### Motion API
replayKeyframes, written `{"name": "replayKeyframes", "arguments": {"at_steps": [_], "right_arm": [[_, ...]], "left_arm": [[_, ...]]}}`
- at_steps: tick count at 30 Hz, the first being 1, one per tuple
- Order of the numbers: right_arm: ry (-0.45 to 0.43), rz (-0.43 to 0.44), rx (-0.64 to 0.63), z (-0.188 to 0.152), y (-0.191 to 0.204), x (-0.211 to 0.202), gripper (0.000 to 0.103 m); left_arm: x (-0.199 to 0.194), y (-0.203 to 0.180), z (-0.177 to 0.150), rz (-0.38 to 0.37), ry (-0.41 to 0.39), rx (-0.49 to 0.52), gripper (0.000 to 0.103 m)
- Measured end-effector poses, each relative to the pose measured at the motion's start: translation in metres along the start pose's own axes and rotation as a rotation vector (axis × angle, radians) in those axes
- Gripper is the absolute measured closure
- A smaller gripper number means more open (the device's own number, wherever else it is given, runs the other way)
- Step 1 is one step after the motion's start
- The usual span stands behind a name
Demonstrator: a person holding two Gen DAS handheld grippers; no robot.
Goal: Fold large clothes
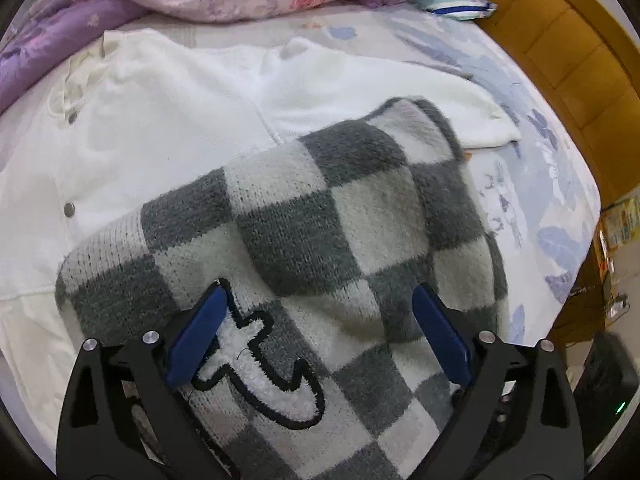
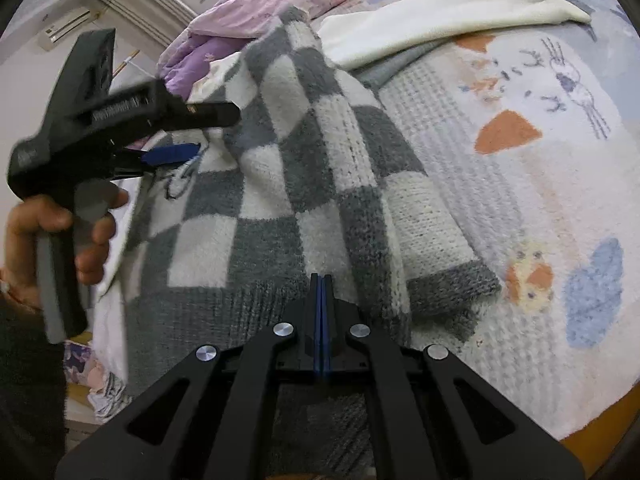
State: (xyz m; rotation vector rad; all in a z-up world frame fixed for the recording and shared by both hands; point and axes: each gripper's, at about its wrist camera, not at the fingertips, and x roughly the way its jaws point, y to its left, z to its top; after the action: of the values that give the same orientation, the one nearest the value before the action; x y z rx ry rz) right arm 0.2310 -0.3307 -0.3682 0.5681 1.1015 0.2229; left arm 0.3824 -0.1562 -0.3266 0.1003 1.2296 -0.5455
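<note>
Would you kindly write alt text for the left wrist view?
The open left gripper hovers over a grey-and-white checked sweater with a fluffy white patch, its blue fingers spread wide. The sweater lies on a white garment spread across the bed.

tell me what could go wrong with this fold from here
The left claw is open over the checkered sweater, so only the shut right claw pinches its hem; the fold may slump. The sweater overlaps the white garment, which could drag along.
</note>
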Motion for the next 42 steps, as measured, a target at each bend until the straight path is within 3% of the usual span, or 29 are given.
{"name": "replayKeyframes", "arguments": {"at_steps": [1,5,8,10,14,18,24,30,32,34,38,40,42], "right_arm": [[-0.009,0.013,-0.017,0.002,0.006,-0.008,0.096],[-0.067,0.05,-0.061,0.028,0.023,-0.025,0.097],[-0.111,0.019,-0.094,0.063,0.035,-0.02,0.097],[-0.126,0.033,-0.126,0.081,0.048,-0.014,0.097],[-0.107,0.007,-0.206,0.118,0.071,0.02,0.097],[0.017,-0.115,-0.206,0.14,0.056,0.077,0.103],[0.04,-0.124,-0.154,0.153,0.04,0.106,0.103],[0.014,-0.104,-0.13,0.148,0.041,0.097,0.103],[-0.016,-0.07,-0.13,0.142,0.044,0.081,0.103],[-0.047,-0.039,-0.124,0.126,0.045,0.057,0.1],[-0.125,0.011,-0.132,0.069,0.045,0.004,0.092],[-0.135,0.013,-0.123,0.057,0.043,-0.004,0.084],[-0.133,0.023,-0.095,0.027,0.038,-0.016,0.083]], "left_arm": [[-0.01,0.0,-0.005,-0.023,-0.024,0.015,0.01],[-0.05,0.009,-0.027,-0.108,-0.125,0.0,0.01],[-0.076,0.032,-0.047,-0.13,-0.203,-0.092,0.01],[-0.084,0.047,-0.058,-0.083,-0.236,-0.154,0.01],[-0.066,0.068,-0.065,-0.006,-0.198,-0.21,0.01],[-0.046,0.077,-0.055,0.065,-0.176,-0.221,0.009],[-0.038,0.082,-0.046,0.069,-0.175,-0.219,0.007],[-0.04,0.089,-0.052,0.013,-0.192,-0.249,0.006],[-0.051,0.096,-0.064,-0.038,-0.211,-0.302,0.006],[-0.062,0.099,-0.079,-0.079,-0.236,-0.337,0.006],[-0.085,0.091,-0.123,-0.091,-0.289,-0.345,0.006],[-0.09,0.086,-0.142,-0.115,-0.297,-0.366,0.006],[-0.09,0.081,-0.167,-0.147,-0.296,-0.396,0.006]]}}
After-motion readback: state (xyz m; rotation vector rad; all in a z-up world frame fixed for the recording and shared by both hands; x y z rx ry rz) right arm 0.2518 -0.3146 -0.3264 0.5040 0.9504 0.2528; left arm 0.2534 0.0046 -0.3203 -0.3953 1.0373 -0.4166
